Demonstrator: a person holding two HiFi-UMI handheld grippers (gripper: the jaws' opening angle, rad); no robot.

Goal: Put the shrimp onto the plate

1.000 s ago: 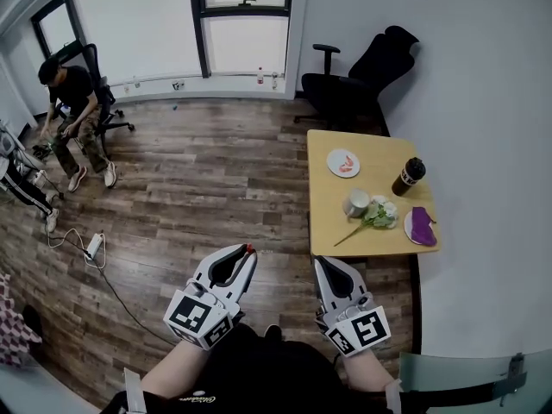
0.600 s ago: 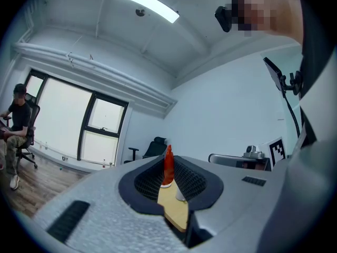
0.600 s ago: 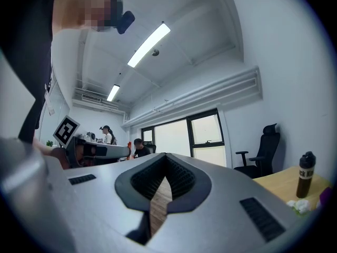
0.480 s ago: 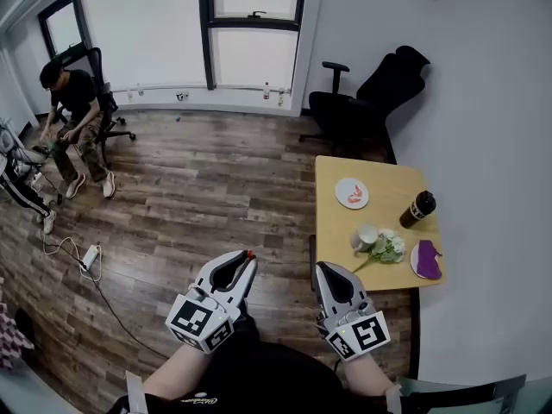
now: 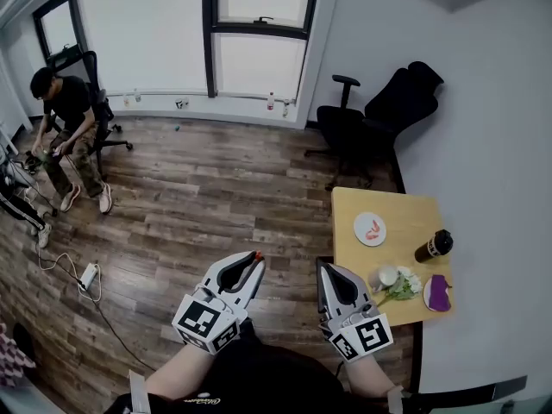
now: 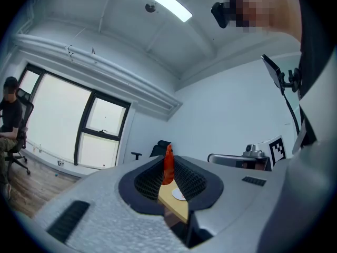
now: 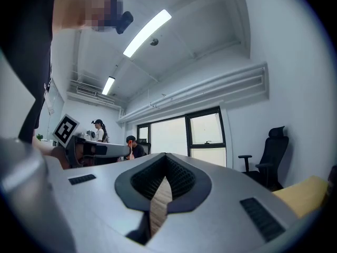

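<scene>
the left gripper (image 5: pixel 251 262) hangs low over the wood floor (image 5: pixel 198 205), its jaws closed at the tips on a small orange-red piece (image 6: pixel 168 166); what it is cannot be told. just right of it, the right gripper (image 5: pixel 327 271) has its jaws together with nothing between them. farther right, on the yellow table (image 5: pixel 405 218), the shrimp (image 5: pixel 373 228) lies on the white plate (image 5: pixel 361 221).

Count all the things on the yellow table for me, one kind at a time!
Plates: 2
Cups, black and white: 2
Shrimp: 1
Flower bunch: 1
Purple thing: 1
Total: 7
</scene>
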